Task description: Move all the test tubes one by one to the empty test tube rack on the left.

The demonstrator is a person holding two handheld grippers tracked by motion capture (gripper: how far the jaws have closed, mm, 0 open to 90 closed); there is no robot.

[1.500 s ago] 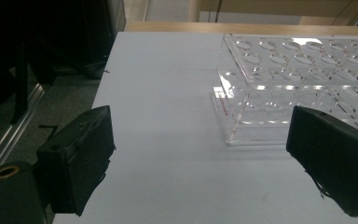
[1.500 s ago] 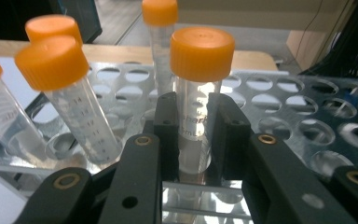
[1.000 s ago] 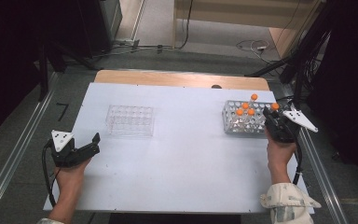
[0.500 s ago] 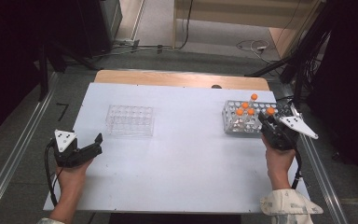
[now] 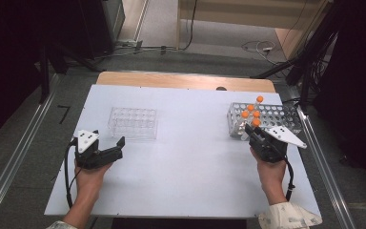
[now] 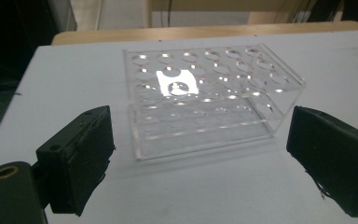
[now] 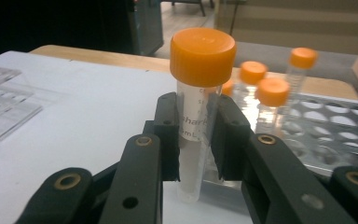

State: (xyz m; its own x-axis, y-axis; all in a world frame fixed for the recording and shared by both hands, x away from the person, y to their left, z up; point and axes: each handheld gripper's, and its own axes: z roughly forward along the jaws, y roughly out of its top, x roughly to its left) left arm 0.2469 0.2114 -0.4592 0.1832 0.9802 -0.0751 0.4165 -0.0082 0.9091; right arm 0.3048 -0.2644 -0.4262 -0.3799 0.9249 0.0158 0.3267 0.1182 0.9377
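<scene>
My right gripper [image 5: 252,133] [image 7: 195,140] is shut on an upright clear tube with an orange cap [image 7: 200,93] [image 5: 256,122], held below the cap. It is at the near left corner of the grey tube rack [image 5: 276,117] [image 7: 335,121]. Several more orange-capped tubes [image 7: 272,93] stand in that rack's left end. An empty clear plastic rack [image 5: 133,123] [image 6: 209,98] sits at the table's left middle. My left gripper [image 5: 116,145] [image 6: 205,163] is open just in front of it, nothing between its jaws.
The white table top [image 5: 190,157] lies broad and bare between the two racks. A wooden strip [image 5: 186,80] runs along the far edge. Metal rails [image 5: 19,157] flank the table, with cables on the floor beyond.
My right gripper has moved left and nearer to the person, along the grey rack's front, with the tube in it. My left gripper has shifted a little right toward the clear rack.
</scene>
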